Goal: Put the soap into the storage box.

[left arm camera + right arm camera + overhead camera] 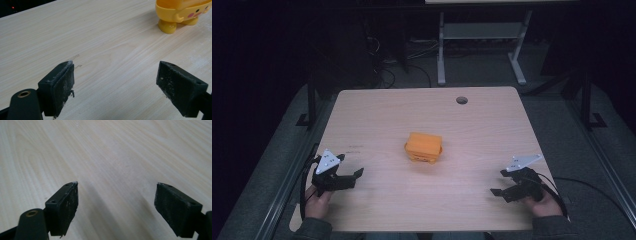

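An orange-yellow plastic toy box (424,147) with small feet and a cartoon face stands near the middle of the wooden table (377,115). In the left gripper view its lower part (181,13) shows at the top right, well ahead of the jaws. My left gripper (354,177) rests near the table's front left, held by a hand, jaws wide apart with nothing between them (115,87). My right gripper (498,191) sits near the front right, also open over bare wood (116,207).
A round cable hole (461,100) lies near the table's far edge. Behind the table stand white desk legs (441,50) and cables on a dark floor. A black frame (312,105) runs along the table's left side. A cable (592,187) trails off the right gripper.
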A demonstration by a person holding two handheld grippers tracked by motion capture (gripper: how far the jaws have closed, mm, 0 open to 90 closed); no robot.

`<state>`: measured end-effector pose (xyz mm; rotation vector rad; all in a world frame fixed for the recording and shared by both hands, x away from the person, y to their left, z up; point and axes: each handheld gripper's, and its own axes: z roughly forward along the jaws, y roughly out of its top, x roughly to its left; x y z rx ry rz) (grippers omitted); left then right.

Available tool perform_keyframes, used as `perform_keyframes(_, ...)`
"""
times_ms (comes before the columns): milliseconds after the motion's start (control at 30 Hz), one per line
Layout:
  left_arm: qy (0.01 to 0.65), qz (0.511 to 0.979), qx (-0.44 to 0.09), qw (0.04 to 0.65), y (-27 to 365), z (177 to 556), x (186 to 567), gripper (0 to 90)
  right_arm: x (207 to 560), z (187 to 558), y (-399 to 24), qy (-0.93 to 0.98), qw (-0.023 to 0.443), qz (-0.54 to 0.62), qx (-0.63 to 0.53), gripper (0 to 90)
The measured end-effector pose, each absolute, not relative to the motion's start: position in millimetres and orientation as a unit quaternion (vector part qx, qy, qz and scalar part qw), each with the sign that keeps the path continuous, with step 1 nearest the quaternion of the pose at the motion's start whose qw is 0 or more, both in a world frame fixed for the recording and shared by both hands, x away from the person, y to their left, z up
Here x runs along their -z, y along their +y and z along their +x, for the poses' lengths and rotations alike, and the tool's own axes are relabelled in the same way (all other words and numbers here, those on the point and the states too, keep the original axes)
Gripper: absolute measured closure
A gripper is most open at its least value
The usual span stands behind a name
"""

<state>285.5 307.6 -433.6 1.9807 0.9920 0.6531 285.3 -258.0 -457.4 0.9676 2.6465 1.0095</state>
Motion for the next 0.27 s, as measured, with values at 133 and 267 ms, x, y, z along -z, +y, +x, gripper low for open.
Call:
perform_keyframes(133, 0.392, 0.786, -0.257, 0.403, 307, 286, 434, 14.1, 458, 276, -259, 0.88, 0.085, 0.322, -0.338, 18.6)
perform_keyframes(267, 0.39, 0.785, -0.258, 0.406, 306, 286, 433, 14.1, 458, 268, -259, 0.871, 0.09, 0.328, -0.354, 17.9)
